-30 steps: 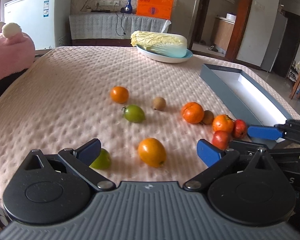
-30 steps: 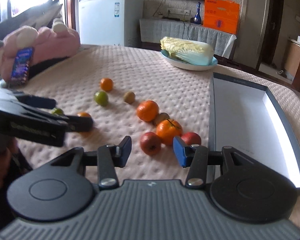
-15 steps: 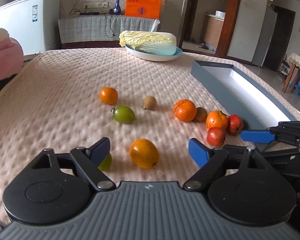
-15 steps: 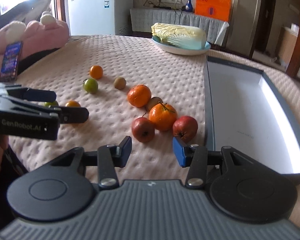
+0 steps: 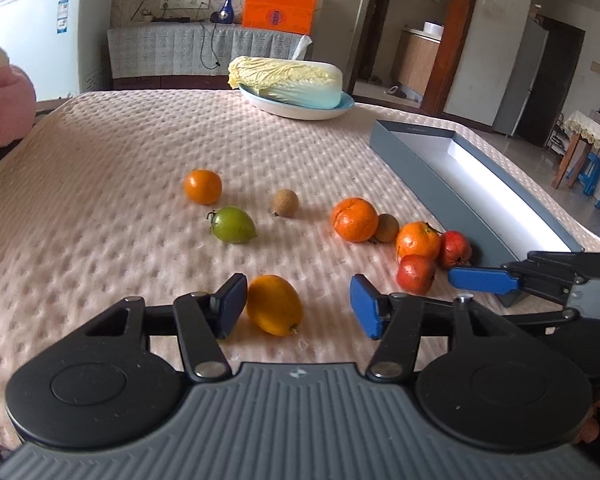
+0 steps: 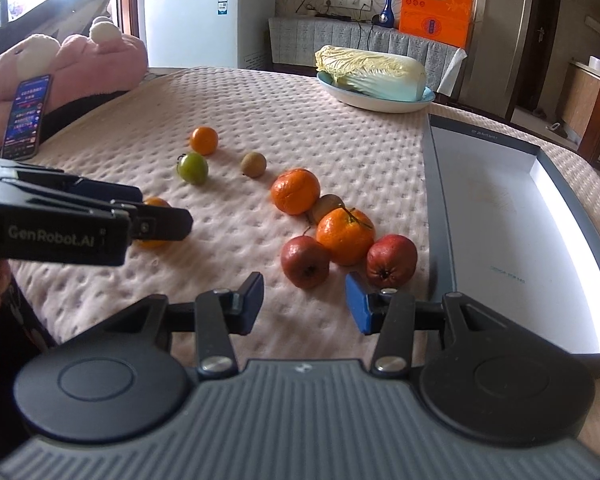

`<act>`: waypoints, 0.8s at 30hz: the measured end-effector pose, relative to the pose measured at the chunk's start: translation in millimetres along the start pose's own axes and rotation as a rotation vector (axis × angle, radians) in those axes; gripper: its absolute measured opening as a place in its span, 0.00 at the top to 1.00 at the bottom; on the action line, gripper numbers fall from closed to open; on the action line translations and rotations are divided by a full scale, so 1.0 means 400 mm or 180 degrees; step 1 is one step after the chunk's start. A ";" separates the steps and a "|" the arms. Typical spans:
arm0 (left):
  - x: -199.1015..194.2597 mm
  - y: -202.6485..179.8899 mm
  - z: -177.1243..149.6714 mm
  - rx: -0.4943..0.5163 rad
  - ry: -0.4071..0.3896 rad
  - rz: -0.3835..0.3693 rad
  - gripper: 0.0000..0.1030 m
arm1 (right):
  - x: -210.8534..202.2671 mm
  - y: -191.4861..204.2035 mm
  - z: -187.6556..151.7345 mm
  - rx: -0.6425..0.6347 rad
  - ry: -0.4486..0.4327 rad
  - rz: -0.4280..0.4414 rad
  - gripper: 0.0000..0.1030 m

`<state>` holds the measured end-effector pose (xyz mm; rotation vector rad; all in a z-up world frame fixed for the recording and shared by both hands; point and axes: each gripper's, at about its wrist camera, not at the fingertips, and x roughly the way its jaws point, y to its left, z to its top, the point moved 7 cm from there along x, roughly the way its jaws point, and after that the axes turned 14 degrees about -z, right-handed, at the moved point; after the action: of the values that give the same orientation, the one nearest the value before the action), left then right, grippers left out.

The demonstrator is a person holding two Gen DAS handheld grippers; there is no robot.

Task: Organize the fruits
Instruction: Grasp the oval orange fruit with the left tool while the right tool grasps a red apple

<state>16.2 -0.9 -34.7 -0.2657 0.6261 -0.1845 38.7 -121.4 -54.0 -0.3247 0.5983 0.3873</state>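
quilted table (image 6: 340, 140), "genrobot.ai" on left tool (image 6: 156, 216)

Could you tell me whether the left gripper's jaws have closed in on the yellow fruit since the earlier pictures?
Yes. The left gripper has been closing toward the unmoved yellow fruit, not yet gripping it.

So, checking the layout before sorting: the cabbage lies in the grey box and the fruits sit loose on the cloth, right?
Not quite. The cabbage lies on a plate, not in the grey box, which holds nothing, as the right wrist view shows. The fruits do sit loose on the cloth.
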 end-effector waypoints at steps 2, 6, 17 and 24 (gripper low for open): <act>0.001 0.000 -0.002 0.0015 0.0016 0.0013 0.39 | 0.001 0.003 0.003 0.0007 -0.0022 -0.0002 0.54; -0.001 0.012 -0.001 -0.0075 0.0024 -0.0003 0.39 | 0.012 0.000 0.007 0.0040 -0.0021 -0.0080 0.54; 0.006 0.008 -0.008 -0.0016 0.0067 0.0025 0.37 | 0.037 0.016 0.011 0.0053 0.0043 -0.0087 0.64; 0.029 0.009 -0.019 -0.0001 0.0194 0.0064 0.46 | 0.043 0.010 0.014 0.0122 0.0068 -0.0040 0.69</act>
<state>21.2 -2.0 -48.0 -0.2547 0.6889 -0.1736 52.7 -111.1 -60.8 -0.2960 0.6238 0.3603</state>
